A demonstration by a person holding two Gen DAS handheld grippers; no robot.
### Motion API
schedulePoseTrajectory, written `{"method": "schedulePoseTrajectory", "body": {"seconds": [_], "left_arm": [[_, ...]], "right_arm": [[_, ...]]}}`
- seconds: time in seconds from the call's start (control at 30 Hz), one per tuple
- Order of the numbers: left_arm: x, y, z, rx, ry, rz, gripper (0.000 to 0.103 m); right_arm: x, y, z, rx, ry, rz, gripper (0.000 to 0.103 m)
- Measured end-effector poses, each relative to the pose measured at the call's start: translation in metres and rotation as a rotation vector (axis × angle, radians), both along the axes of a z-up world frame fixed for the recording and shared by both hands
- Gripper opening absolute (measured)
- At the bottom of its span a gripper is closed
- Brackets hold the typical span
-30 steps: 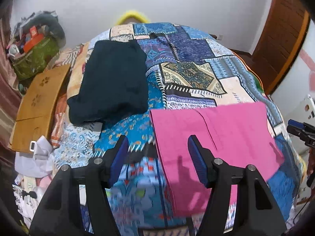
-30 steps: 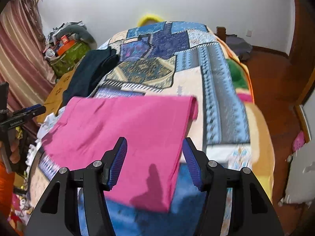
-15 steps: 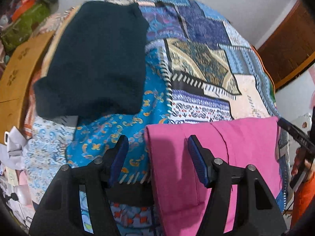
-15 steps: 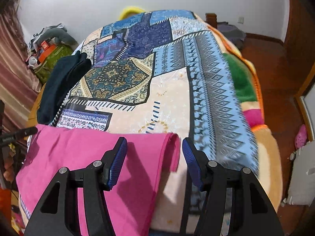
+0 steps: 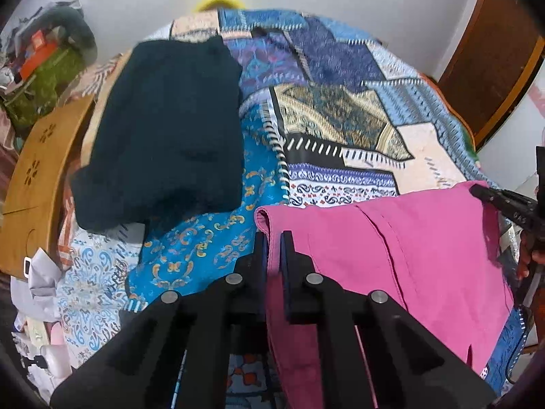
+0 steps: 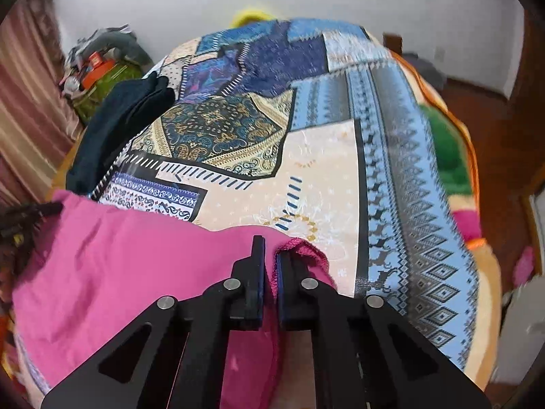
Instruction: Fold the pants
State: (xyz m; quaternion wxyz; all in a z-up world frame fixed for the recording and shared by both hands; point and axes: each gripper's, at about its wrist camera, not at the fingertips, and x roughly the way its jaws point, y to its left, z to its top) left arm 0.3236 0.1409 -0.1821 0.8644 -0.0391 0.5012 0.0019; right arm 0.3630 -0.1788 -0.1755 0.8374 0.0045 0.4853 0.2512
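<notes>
The left hand-held gripper (image 5: pixel 273 248) reached low over the bed (image 5: pixel 340 136), clamped on the pink pants' (image 5: pixel 425 255) left corner. The right hand-held gripper (image 6: pixel 269 255) pinched their opposite corner; they lay flat between both

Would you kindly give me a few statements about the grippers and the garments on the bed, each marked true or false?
1. The left gripper is shut on the left edge of the pink pants. True.
2. The right gripper is open and holds nothing. False: its jaws are closed on the right end of the pink pants.
3. A dark garment lies on the patchwork bedspread beyond the pants, toward the left. True.
4. The dark garment covers part of the pink pants. False: blue patterned bedspread shows between them.
5. The pink pants hang from a wall hook. False: they lie across the near end of the bed.
</notes>
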Motion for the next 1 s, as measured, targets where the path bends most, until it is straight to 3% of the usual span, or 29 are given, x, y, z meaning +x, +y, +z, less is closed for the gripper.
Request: {"method": "schedulePoseTrajectory", "body": {"seconds": [0.13, 0.3, 0.43, 0.5, 0.57, 0.67, 0.73, 0.8, 0.83, 0.9, 1.0], "left_arm": [[-0.006, 0.006, -0.002, 0.067, 0.008, 0.037, 0.006], [-0.008, 0.000, -0.013, 0.117, 0.049, -0.001, 0.006], [-0.015, -0.006, -0.001, 0.164, 0.027, -0.022, 0.008], [-0.017, -0.007, 0.009, 0.169, 0.009, -0.017, 0.010], [-0.017, -0.006, 0.020, 0.145, -0.012, -0.009, 0.017], [-0.013, -0.007, 0.037, 0.100, -0.052, 0.002, 0.040], [-0.008, -0.010, 0.045, 0.087, -0.076, 0.006, 0.060], [-0.001, -0.016, 0.049, 0.070, -0.083, 0.004, 0.068], [0.002, -0.018, 0.048, 0.064, -0.076, 0.002, 0.075], [0.011, -0.023, 0.043, 0.027, -0.041, -0.010, 0.080], [0.023, -0.032, 0.026, 0.000, 0.037, -0.040, 0.080]], "right_arm": [[-0.005, 0.002, 0.000, -0.044, -0.046, -0.006, 0.003], [-0.001, 0.003, -0.014, -0.110, 0.015, -0.014, 0.003], [-0.010, 0.005, 0.007, -0.166, -0.052, -0.009, 0.004], [-0.013, 0.002, 0.021, -0.165, -0.088, -0.020, 0.010], [-0.015, 0.000, 0.036, -0.134, -0.114, -0.021, 0.022], [-0.019, 0.005, 0.057, -0.067, -0.139, -0.003, 0.037], [-0.021, 0.016, 0.065, -0.020, -0.130, 0.027, 0.048], [-0.023, 0.032, 0.068, 0.023, -0.104, 0.063, 0.066], [-0.023, 0.040, 0.068, 0.040, -0.092, 0.080, 0.070], [-0.024, 0.058, 0.065, 0.068, -0.057, 0.119, 0.077], [-0.024, 0.085, 0.053, 0.087, 0.003, 0.170, 0.077]]}}
